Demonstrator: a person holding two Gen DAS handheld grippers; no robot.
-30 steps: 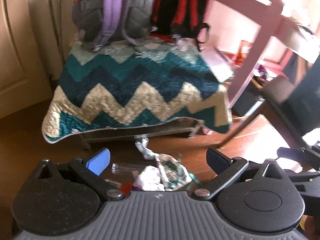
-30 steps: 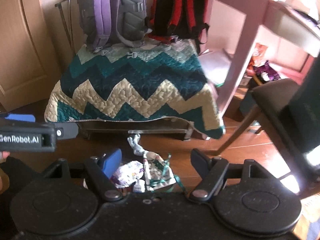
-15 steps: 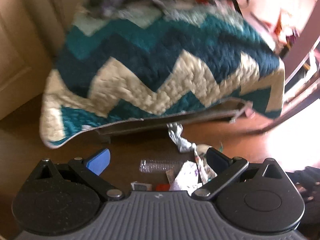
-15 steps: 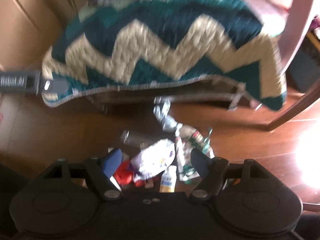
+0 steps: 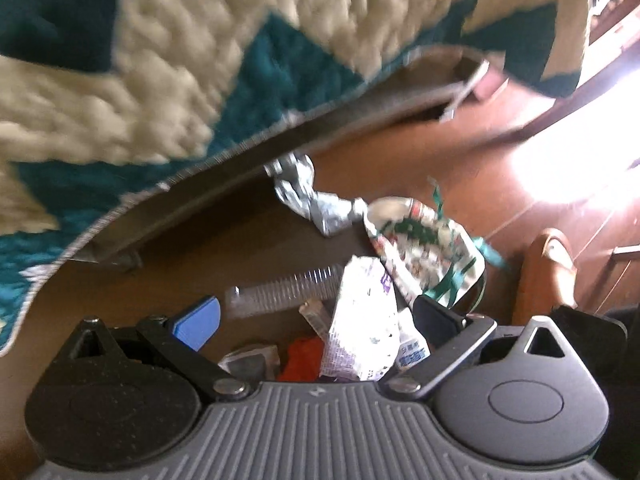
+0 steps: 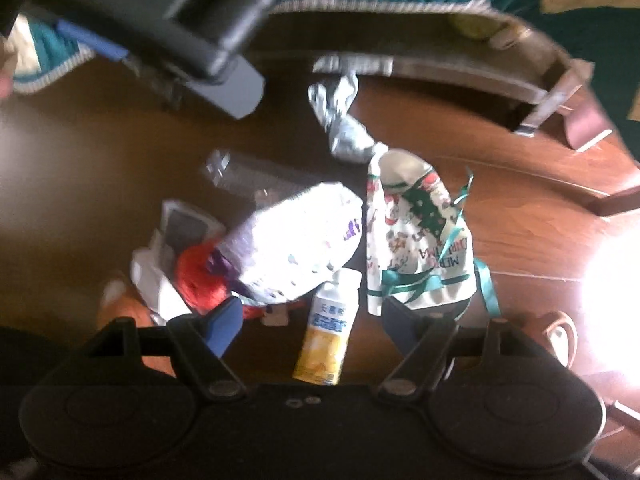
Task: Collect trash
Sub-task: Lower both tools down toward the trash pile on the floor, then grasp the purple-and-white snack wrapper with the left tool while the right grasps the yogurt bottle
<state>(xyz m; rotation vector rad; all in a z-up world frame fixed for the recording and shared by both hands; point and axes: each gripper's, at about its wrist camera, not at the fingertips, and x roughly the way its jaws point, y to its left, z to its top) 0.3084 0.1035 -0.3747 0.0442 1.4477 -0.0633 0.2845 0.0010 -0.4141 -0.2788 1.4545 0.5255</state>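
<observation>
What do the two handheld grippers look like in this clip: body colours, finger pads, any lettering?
The left gripper has a ribbed grey body, black round housings and black linkage arms; one finger carries a blue pad, the other looks dark. The right gripper has an all-black body with the same layout. In the right wrist view, white lettering marks the left gripper's side, blurred.

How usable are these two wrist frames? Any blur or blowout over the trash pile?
Left wrist view: heavy motion blur on the quilt, sun glare blows out the floor at right, and the white wrapper is washed out. Right wrist view: softer blur overall, glare on the white wrapper and at the right edge, the yellow bottle is still recognisable, and the left gripper is smeared across the top left.
</observation>
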